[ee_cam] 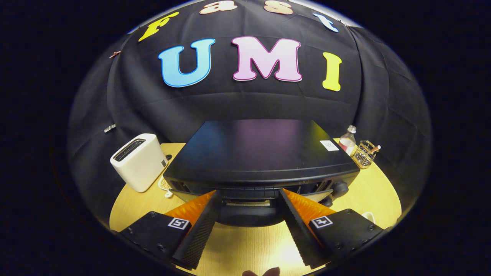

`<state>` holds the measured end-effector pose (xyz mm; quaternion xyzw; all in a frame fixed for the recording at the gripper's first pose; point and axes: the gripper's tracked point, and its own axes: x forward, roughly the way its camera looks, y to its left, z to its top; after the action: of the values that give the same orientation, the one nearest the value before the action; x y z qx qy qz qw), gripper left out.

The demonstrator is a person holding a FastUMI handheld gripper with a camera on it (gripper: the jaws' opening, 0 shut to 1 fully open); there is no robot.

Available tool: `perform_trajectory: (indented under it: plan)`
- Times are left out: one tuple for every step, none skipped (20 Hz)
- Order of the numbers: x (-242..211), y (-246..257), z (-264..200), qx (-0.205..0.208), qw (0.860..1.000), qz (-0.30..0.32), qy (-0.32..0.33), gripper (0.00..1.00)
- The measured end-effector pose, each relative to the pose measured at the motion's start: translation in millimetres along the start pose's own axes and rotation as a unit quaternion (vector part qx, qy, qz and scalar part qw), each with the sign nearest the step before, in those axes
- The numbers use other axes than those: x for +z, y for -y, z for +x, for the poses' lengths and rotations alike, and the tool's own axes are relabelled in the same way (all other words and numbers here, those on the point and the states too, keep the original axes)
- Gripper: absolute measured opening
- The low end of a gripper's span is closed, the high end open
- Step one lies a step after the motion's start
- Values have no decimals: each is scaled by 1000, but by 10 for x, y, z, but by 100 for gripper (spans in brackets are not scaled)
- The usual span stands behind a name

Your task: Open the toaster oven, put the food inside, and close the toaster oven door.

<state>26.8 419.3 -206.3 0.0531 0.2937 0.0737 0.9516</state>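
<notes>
A black toaster oven (pixel 261 153) stands in the middle of a round wooden table (pixel 379 195), and I look down on its flat top. My gripper (pixel 250 191) is open, its fingertips (pixel 215 197) reaching the oven's upper front edge. Between the fingers lies the top of the oven door (pixel 247 216), a dark curved panel with a metal strip along it. I cannot tell whether the door is shut or ajar. Both fingers stand apart from the door's middle, with nothing pressed between them.
A white slot toaster (pixel 140 161) stands left of the oven. Behind its right corner are a small bottle (pixel 348 140) and a wire basket (pixel 366 154). Control knobs (pixel 339 188) sit on the oven's right front. Bare tabletop lies below the fingers.
</notes>
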Motion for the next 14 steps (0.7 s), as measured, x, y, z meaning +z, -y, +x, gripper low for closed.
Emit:
perform_trajectory:
  plan:
    - [-73, 0, -58, 0, 1000, 7, -6, 99]
    - [-134, 6, -108, -2, 1000, 14, -10, 99]
    - [-183, 2, -161, -3, 1000, 15, -11, 99]
    - [-253, 6, -207, -5, 1000, 15, -15, 99]
    - [-327, 1, -253, -6, 1000, 13, -18, 99]
    - [-418, 8, -288, -7, 1000, 13, -28, 99]
    - [-493, 9, -318, -7, 999, 14, -33, 98]
    - [-546, 8, -346, -7, 999, 12, -39, 98]
    - [-619, 3, -375, -7, 999, 8, -47, 98]
    - [-698, 5, -399, -9, 998, 6, -57, 98]
    - [-806, 11, -424, -10, 997, 5, -71, 98]
    - [-907, 21, -442, -11, 996, 9, -86, 98]
    - [-1018, 20, -445, -11, 995, 17, -101, 98]
    - [-1125, 24, -446, -10, 993, 26, -115, 98]
